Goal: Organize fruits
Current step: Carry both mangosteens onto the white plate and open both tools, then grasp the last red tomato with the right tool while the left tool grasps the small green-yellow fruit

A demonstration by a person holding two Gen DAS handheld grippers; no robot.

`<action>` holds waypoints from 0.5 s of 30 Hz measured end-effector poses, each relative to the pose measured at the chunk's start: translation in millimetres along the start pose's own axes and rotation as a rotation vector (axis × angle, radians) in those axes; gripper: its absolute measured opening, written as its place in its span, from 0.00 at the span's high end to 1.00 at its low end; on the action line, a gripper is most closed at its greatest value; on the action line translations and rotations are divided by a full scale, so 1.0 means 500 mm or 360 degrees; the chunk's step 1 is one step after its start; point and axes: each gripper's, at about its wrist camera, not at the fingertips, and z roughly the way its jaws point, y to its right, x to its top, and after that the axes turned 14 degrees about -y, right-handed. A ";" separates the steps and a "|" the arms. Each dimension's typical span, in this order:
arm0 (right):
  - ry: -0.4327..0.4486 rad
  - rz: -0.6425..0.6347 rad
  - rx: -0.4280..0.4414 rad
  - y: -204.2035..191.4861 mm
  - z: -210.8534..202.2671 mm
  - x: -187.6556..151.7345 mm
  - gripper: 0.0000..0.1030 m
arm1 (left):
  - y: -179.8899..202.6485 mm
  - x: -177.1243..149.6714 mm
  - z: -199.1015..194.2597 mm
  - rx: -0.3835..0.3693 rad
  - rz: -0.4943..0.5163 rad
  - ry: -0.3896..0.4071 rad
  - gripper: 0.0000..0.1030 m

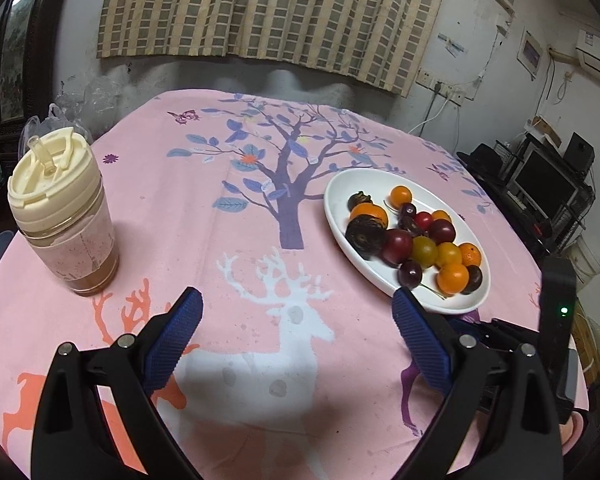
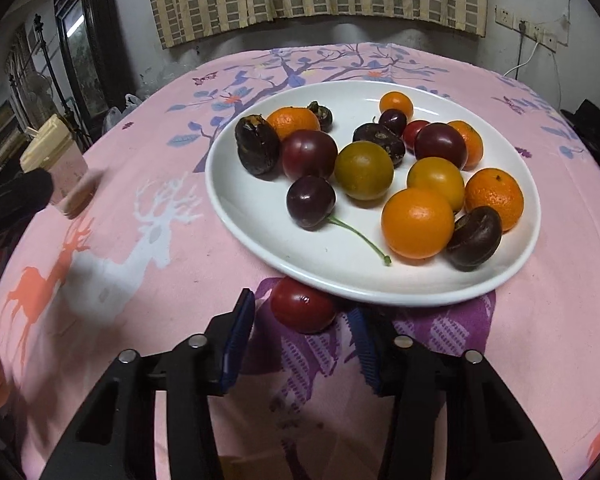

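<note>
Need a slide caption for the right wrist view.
Open right gripper approaches a red tomato lying on pink tablecloth beside the white oval fruit plate.

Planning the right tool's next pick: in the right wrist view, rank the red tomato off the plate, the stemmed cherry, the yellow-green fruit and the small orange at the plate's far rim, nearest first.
1. Red tomato: on the cloth, just ahead between the open right tool's fingers.
2. Stemmed cherry: plate's near left.
3. Yellow-green fruit: plate's middle.
4. Small orange: far rim.
</note>
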 end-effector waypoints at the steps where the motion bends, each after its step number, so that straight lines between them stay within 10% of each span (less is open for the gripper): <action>1: -0.0002 -0.0004 -0.0022 -0.003 0.000 0.000 0.54 | -0.001 0.000 -0.001 -0.0001 -0.0002 0.0001 0.09; 9: 0.0008 -0.0070 -0.0133 -0.017 -0.002 -0.010 0.71 | -0.002 0.001 0.004 0.0013 -0.0010 -0.0014 0.09; 15: 0.0018 -0.0083 0.0117 -0.012 -0.045 -0.029 0.72 | 0.011 -0.005 0.008 0.0041 0.0056 -0.0009 0.09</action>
